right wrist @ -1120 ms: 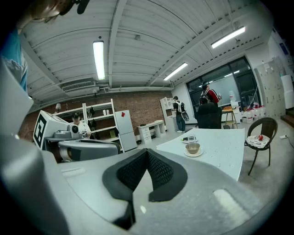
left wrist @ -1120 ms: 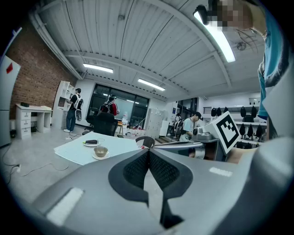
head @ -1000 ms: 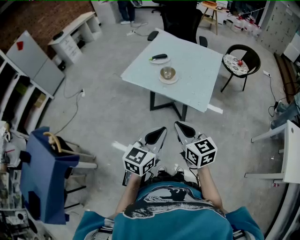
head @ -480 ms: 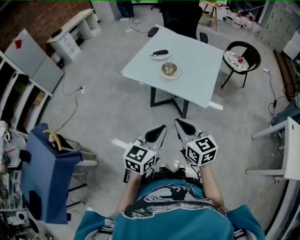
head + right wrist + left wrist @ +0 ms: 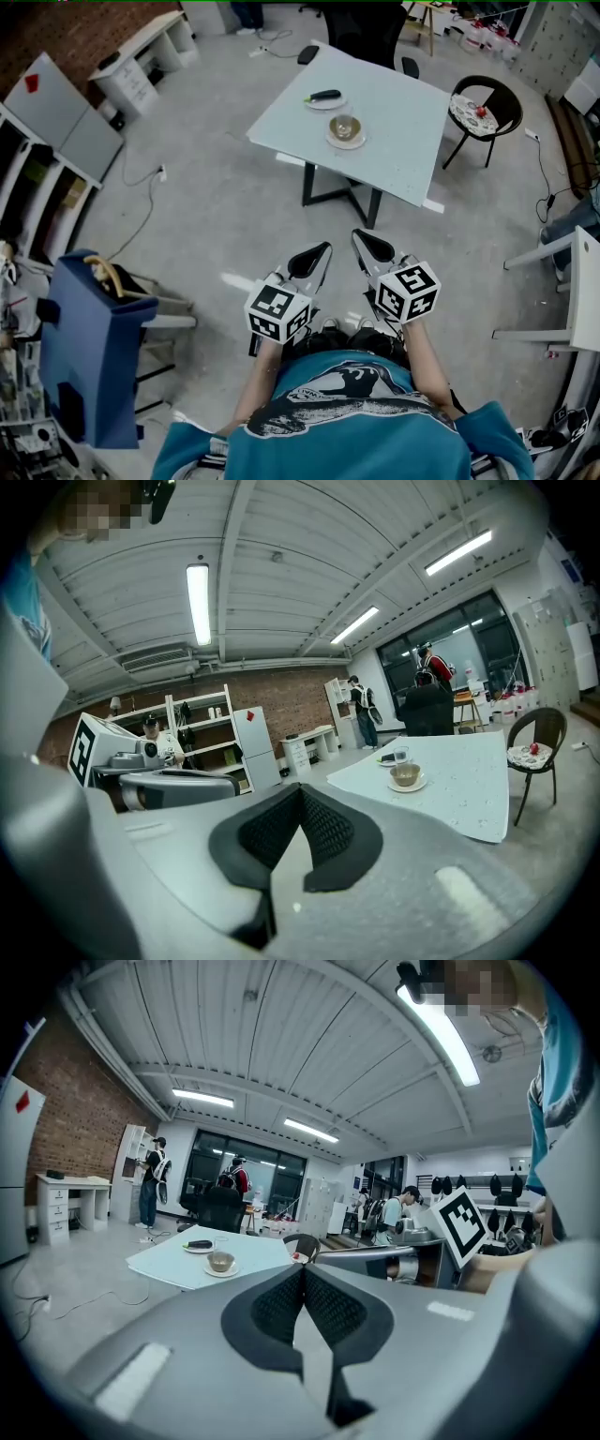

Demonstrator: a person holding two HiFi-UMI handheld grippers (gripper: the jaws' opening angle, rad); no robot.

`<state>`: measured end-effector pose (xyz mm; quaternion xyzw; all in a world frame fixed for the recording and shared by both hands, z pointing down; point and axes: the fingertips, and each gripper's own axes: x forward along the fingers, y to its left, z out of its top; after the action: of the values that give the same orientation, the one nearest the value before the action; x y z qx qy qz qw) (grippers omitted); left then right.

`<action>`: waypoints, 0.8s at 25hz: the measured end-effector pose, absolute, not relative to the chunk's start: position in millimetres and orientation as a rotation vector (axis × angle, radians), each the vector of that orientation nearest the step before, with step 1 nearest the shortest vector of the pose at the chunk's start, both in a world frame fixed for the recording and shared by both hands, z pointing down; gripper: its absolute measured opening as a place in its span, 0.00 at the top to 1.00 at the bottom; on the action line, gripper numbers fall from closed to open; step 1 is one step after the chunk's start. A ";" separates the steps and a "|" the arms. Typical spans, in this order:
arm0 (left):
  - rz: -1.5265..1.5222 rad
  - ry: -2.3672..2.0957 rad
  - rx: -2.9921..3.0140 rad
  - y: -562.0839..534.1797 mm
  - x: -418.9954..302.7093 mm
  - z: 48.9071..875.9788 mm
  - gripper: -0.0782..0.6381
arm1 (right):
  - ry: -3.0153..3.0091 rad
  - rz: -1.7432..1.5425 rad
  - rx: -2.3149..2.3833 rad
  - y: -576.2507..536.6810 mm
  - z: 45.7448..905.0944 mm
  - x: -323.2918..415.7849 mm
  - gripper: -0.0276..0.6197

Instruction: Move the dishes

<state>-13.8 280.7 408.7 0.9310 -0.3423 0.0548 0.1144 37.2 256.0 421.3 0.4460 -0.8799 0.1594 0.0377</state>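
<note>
A tan bowl (image 5: 345,125) sits upright on a white saucer (image 5: 335,140), near a plate (image 5: 332,103) bearing a dark eggplant (image 5: 324,95).

Pale table (image 5: 394,141) smooth, matt; bowl (image 5: 345,125) glossy (ceramic-looking); fingers (image 5: 272,1307) black, dimpled, rubbery; brick wall (image 5: 56,28) rough.

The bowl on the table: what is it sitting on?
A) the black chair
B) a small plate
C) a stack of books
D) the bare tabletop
B: the bowl sits on a small plate on the table.
</note>
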 end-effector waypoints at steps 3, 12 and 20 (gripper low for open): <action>0.166 -1.001 2.726 282.0 -22.7 412.0 0.87 | -2.698 0.496 1.374 257.7 422.5 30.6 0.96; 0.185 -1.033 2.697 286.0 -46.0 420.6 0.87 | -2.724 0.540 1.333 253.0 425.2 8.3 0.96; 0.164 -1.065 2.669 276.6 -49.2 422.8 0.87 | -2.707 0.556 1.301 247.4 431.3 9.2 0.95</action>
<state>-49.2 276.6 422.8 0.9192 -0.3668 0.0564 0.1315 9.2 247.4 431.3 0.4255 -0.8854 0.1819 0.0433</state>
